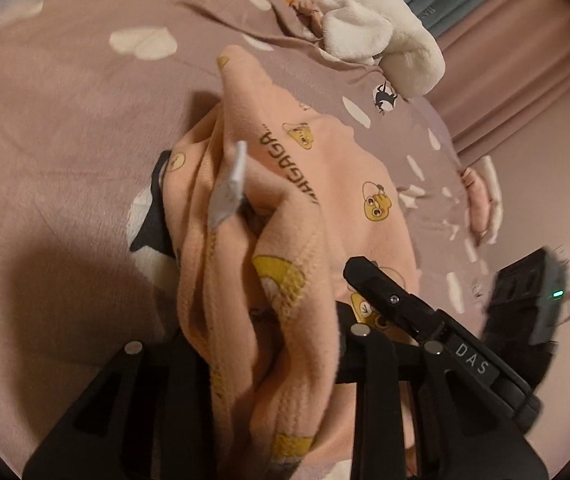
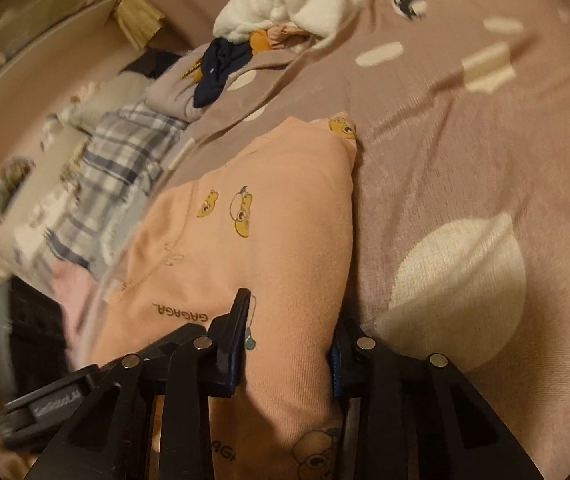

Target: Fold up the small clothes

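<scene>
Nearest the left wrist camera, the left claw (image 1: 269, 344) has a bunched ridge of the peach garment (image 1: 337, 184) filling the gap between its fingers, so it appears closed on the cloth, probably to lift that edge clear of the bed (image 1: 65, 120) and carry it over for a fold; the left fingertip is hidden behind the fabric, so how firm the pinch is cannot be told. A white care label (image 1: 229, 188) sticks up from the raised ridge, which suggests the inside of the garment is turned outward there. In the right wrist view, the right claw (image 2: 285, 344) likewise holds a thick band of the same peach garment (image 2: 269, 216) between its two fingers, likely steadying the opposite end so the cloth stays taut as it is folded. Beyond both claws the rest of the garment lies spread on the mauve bedcover, its printed bears and lettering facing up. Farther off, a white fluffy item (image 2: 297, 0) and a dark navy piece (image 2: 221, 64) sit in a heap near the bed's far edge, well apart from the work, seemingly waiting their turn, and a plaid cloth (image 2: 125, 152) lies off to the side.
</scene>
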`<state>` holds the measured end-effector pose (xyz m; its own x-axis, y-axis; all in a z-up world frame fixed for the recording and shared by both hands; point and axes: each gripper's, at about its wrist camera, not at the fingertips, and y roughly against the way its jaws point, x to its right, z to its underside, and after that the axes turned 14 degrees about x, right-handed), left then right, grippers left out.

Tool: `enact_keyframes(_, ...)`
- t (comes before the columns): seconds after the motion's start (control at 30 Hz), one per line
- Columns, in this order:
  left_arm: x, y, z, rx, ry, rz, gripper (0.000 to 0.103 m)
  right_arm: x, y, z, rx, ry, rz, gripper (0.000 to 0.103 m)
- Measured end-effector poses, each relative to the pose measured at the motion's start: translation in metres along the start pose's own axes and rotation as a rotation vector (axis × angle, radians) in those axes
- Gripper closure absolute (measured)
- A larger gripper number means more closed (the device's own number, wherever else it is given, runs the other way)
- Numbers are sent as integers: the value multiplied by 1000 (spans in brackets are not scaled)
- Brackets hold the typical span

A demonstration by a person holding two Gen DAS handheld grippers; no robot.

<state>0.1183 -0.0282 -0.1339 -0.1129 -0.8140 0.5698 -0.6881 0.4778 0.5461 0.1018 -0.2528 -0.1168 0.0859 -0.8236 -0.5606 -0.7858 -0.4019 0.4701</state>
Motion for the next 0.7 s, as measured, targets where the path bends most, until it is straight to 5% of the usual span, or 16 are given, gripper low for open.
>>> enact_keyframes(0.37, 31, 15, 4, 135, -225, -112, 80, -29, 18, -7, 85, 172, 50, 75)
enact_keyframes(0.7, 96, 73, 2, 255, -314, -64, 80, -45, 94, -34, 239, 215, -22, 76)
